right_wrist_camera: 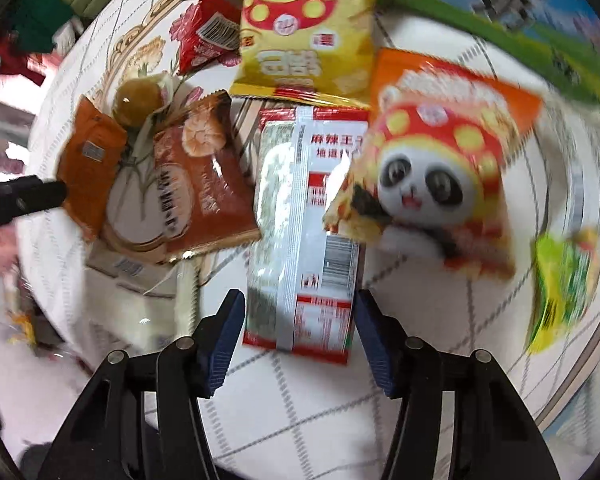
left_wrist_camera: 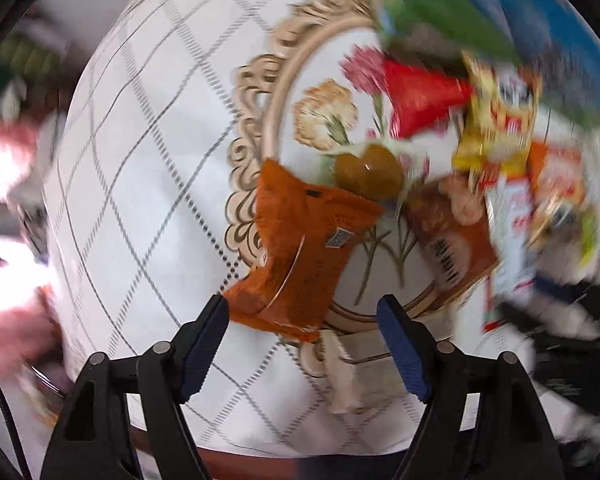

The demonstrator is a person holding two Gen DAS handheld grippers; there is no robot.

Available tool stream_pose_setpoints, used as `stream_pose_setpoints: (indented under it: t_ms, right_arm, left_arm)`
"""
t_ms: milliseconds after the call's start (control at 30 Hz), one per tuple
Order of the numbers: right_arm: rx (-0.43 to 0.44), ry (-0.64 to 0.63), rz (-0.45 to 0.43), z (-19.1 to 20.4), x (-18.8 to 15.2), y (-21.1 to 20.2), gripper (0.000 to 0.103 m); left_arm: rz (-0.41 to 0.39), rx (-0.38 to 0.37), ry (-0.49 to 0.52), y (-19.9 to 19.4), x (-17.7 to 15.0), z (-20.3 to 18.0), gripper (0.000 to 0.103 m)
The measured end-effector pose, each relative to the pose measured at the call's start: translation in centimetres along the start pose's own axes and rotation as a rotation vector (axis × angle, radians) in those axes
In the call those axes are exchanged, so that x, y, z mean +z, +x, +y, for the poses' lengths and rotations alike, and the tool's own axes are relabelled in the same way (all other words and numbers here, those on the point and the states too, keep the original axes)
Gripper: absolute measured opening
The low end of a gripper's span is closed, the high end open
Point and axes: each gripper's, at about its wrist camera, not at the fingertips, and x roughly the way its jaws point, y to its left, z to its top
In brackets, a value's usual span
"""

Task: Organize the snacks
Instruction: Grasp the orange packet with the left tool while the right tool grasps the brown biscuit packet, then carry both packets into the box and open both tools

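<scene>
Several snack packets lie on a white patterned tablecloth (left_wrist_camera: pixel 140 160). In the left wrist view my left gripper (left_wrist_camera: pixel 304 316) is open, with the near end of an orange packet (left_wrist_camera: pixel 300 248) between its fingers. A brown packet (left_wrist_camera: pixel 448 236) and a round brown pastry (left_wrist_camera: pixel 368 172) lie beyond. In the right wrist view my right gripper (right_wrist_camera: pixel 300 320) is open around the near end of a white-and-red packet (right_wrist_camera: pixel 308 232). An orange panda bag (right_wrist_camera: pixel 436 164), a yellow panda bag (right_wrist_camera: pixel 304 28), the brown packet (right_wrist_camera: pixel 204 176) and the orange packet (right_wrist_camera: pixel 88 168) surround it.
A small red packet (right_wrist_camera: pixel 208 36) and a green packet (right_wrist_camera: pixel 564 284) lie on the cloth (right_wrist_camera: pixel 300 408). A green-and-blue board (right_wrist_camera: pixel 500 16) runs along the far side. A cream packet (left_wrist_camera: pixel 356 372) sits near the front edge. The left gripper's finger (right_wrist_camera: pixel 24 196) shows at left.
</scene>
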Motion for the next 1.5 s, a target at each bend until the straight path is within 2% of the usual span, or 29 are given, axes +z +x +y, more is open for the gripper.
stream_pose_setpoints:
  t_ms: [133, 200, 233, 267, 467, 500, 600, 700, 733, 833, 900, 933, 1067, 1167, 1333, 1367, 1400, 1500]
  right_arm:
    - [0.08, 0.04, -0.05, 0.1, -0.2, -1.4, 0.063]
    - [0.098, 0.041, -0.068, 1.0, 0.5, -1.4, 0.063]
    - [0.105, 0.042, -0.081, 1.2, 0.7, -1.5, 0.063]
    - [0.107, 0.038, -0.092, 1.7, 1.2, -1.8, 0.063]
    - [0.118, 0.021, -0.132, 4.6, 2.7, -2.6, 0.064]
    - [0.119, 0.026, -0.127, 5.1, 3.4, -1.9, 0.064]
    - [0.121, 0.05, -0.092, 5.4, 5.4, 0.2, 0.064]
    - [0.111, 0.038, -0.057, 6.1, 7.0, 2.3, 0.064]
    - [0.087, 0.022, -0.05, 7.1, 6.8, 2.7, 0.065]
    - [0.015, -0.032, -0.065, 8.1, 6.5, 3.3, 0.059]
    - [0.005, -0.061, -0.074, 8.6, 6.1, 3.1, 0.059]
    - [0.007, -0.068, -0.068, 8.9, 5.9, 3.2, 0.059]
    - [0.025, -0.087, -0.053, 9.1, 4.4, 2.7, 0.059]
    - [0.054, -0.063, -0.047, 8.0, 3.3, 2.7, 0.062]
    - [0.048, -0.02, -0.051, 7.7, 3.6, 3.8, 0.066]
    - [0.035, -0.019, -0.057, 7.9, 3.5, 4.0, 0.065]
    - [0.02, -0.022, -0.063, 8.3, 3.7, 4.4, 0.062]
    - [-0.016, -0.051, -0.098, 9.0, 3.2, 4.9, 0.059]
  left_arm:
    - [0.049, 0.097, 0.114, 3.0, 1.4, -2.6, 0.076]
    - [0.042, 0.121, 0.108, 4.1, 1.6, -2.8, 0.075]
    - [0.031, 0.107, 0.077, 4.2, 1.4, -2.5, 0.068]
    - [0.026, 0.07, 0.029, 4.2, 1.4, -1.6, 0.058]
    - [0.054, -0.186, -0.354, 4.8, -0.7, 4.4, 0.056]
    - [0.057, -0.226, -0.396, 5.1, -0.9, 5.1, 0.056]
    - [0.063, -0.259, -0.431, 5.5, -0.9, 5.6, 0.058]
    - [0.077, -0.251, -0.383, 7.1, -0.6, 6.4, 0.071]
    - [0.085, -0.229, -0.354, 7.2, 0.8, 5.9, 0.073]
    - [0.084, -0.157, -0.311, 7.2, 1.7, 3.4, 0.073]
    - [0.064, -0.139, -0.32, 6.4, 1.5, 2.2, 0.063]
    - [0.053, -0.122, -0.325, 5.9, 0.9, 2.1, 0.054]
    - [0.083, -0.184, -0.361, 6.3, -1.9, 2.9, 0.055]
    - [0.083, -0.206, -0.383, 7.3, -1.7, 3.7, 0.056]
    - [0.069, -0.151, -0.412, 8.2, -1.2, 4.2, 0.054]
    - [0.061, -0.138, -0.408, 7.7, -0.3, 4.2, 0.052]
    - [0.053, -0.126, -0.405, 6.2, 0.6, 2.6, 0.051]
    - [0.032, -0.127, -0.403, 3.4, -0.2, 3.6, 0.048]
